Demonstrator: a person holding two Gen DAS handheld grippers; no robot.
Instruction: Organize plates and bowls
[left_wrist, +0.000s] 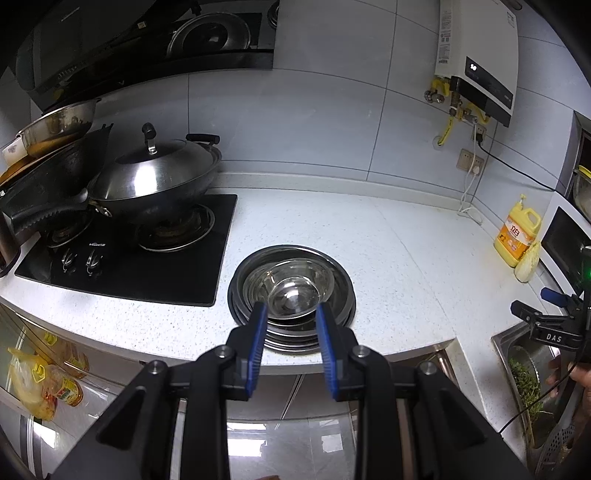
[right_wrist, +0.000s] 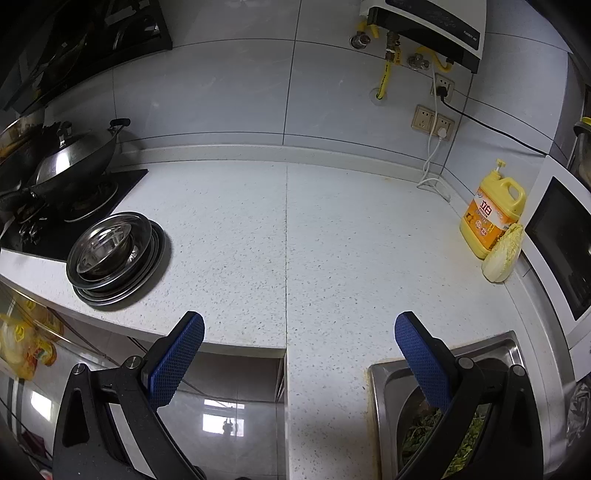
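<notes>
your left gripper (left_wrist: 291, 314) hangs in the lower middle of the left wrist view, blue pads apart by a narrow gap with nothing between them, lined up just in front of the stack of plates and bowls (left_wrist: 291, 291). that stack sits at the centre of the frame on the speckled counter (left_wrist: 388, 251), close to its front edge, small bowl nested in bigger ones over flat plates. your right gripper (right_wrist: 299, 343) is spread wide and empty at the bottom of the right wrist view, over bare counter and well apart from the stack, which shows at middle left there.

now the risks. the stack is close to the counter's lip, so a push from the front or a clumsy lift could slide the steel pieces or tip the top bowl. the left gap looks too narrow to take a rim as it stands; close in without widening and you may just shove things. steel on steel is slick, so a shallow pinch could slip.

the left view gives you the nesting from above and the stove (left_wrist: 129, 258) beside it. the right view alone shows the layered plate edges from the side, and the sink (right_wrist: 443, 369) with greens at lower right.
</notes>
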